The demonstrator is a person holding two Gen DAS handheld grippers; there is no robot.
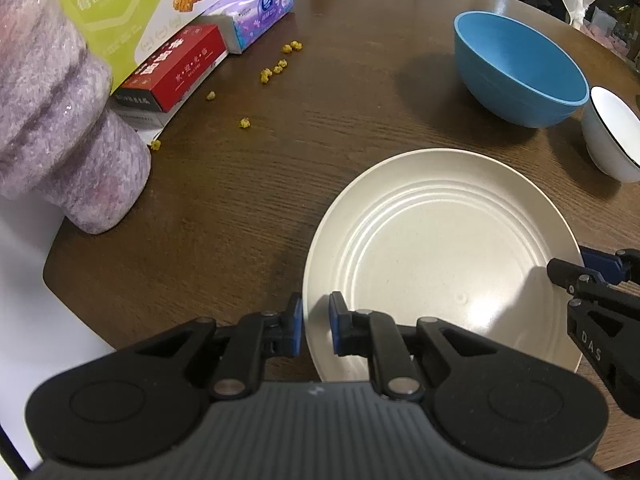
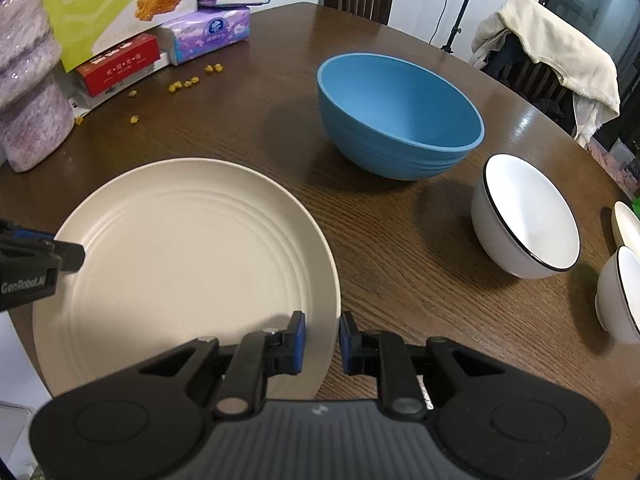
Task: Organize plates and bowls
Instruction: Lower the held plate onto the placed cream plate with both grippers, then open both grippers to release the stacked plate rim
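— Cream plate (image 1: 440, 256): where, and who has it?
— Near edge of the wood table (image 1: 240, 208). Left gripper (image 1: 316, 330) straddles its left rim, blue pads narrowed onto the rim, one inside, one outside. Right gripper (image 2: 322, 340) does the same at the right rim, jaws nearly closed on the edge.
— Is the plate lifted?
— Cannot tell; it looks level with the tabletop.
— Bowls?
— Blue bowl (image 2: 400, 120), large, upright, far of the plate and apart from it. White bowl (image 2: 524, 216), black-rimmed, to its right and nearer. Two more white bowls (image 2: 624, 280) at the far right edge, partly cut off.
— Other stock?
— Far left: purple vase (image 1: 60, 120), red box (image 1: 172, 68), green snack box (image 1: 132, 8), tissue packs (image 1: 256, 12). Yellow crumbs (image 1: 276, 68) scattered just beside the boxes. Chair with draped cloth (image 2: 560, 48) beyond the table.
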